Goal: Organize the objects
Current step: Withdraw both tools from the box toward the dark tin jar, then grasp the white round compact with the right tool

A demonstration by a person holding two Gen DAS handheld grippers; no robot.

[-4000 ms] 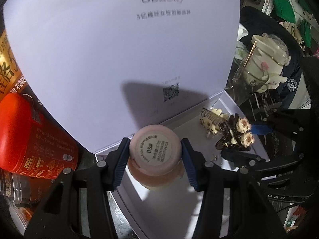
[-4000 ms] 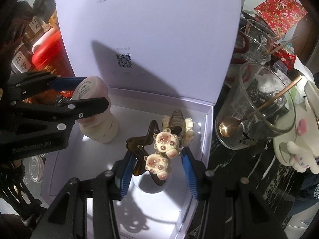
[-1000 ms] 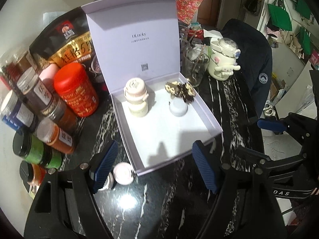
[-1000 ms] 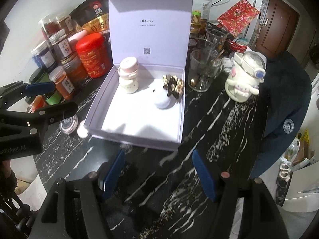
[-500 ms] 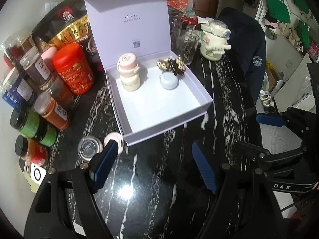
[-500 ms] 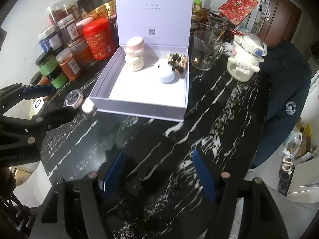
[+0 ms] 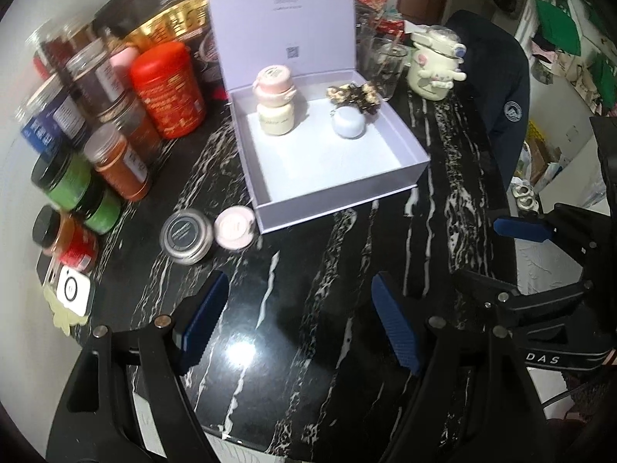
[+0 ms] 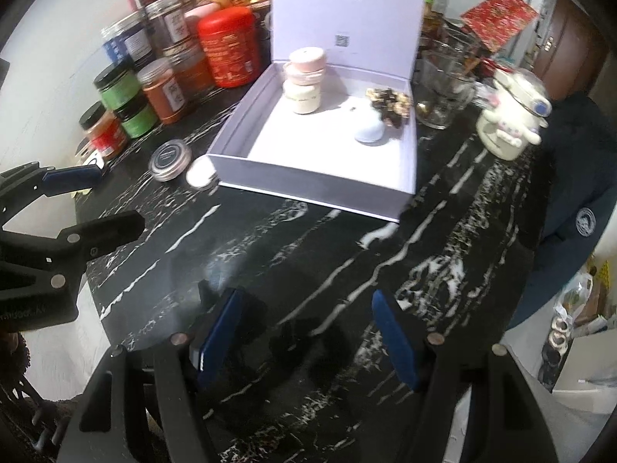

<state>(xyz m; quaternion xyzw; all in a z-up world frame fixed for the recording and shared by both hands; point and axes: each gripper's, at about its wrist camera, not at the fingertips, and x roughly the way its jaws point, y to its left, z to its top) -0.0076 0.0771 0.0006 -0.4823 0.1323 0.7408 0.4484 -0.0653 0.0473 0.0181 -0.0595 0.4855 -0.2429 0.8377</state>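
Both grippers have drawn back from the lilac box (image 7: 405, 169); the left gripper (image 7: 297, 322) and right gripper (image 8: 306, 332) hang over bare bench (image 8: 347, 254), jaws apart and empty; the cream jar (image 7: 275, 102) and bear hair clip (image 7: 353, 94) sit inside; two tins (image 7: 187, 235) wait outside, likely next; spice jars (image 8: 158, 92) crowd the black marble's left edge.

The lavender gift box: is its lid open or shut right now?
Open. The lavender gift box has its lid standing upright at the back, exposing the cream jar inside.
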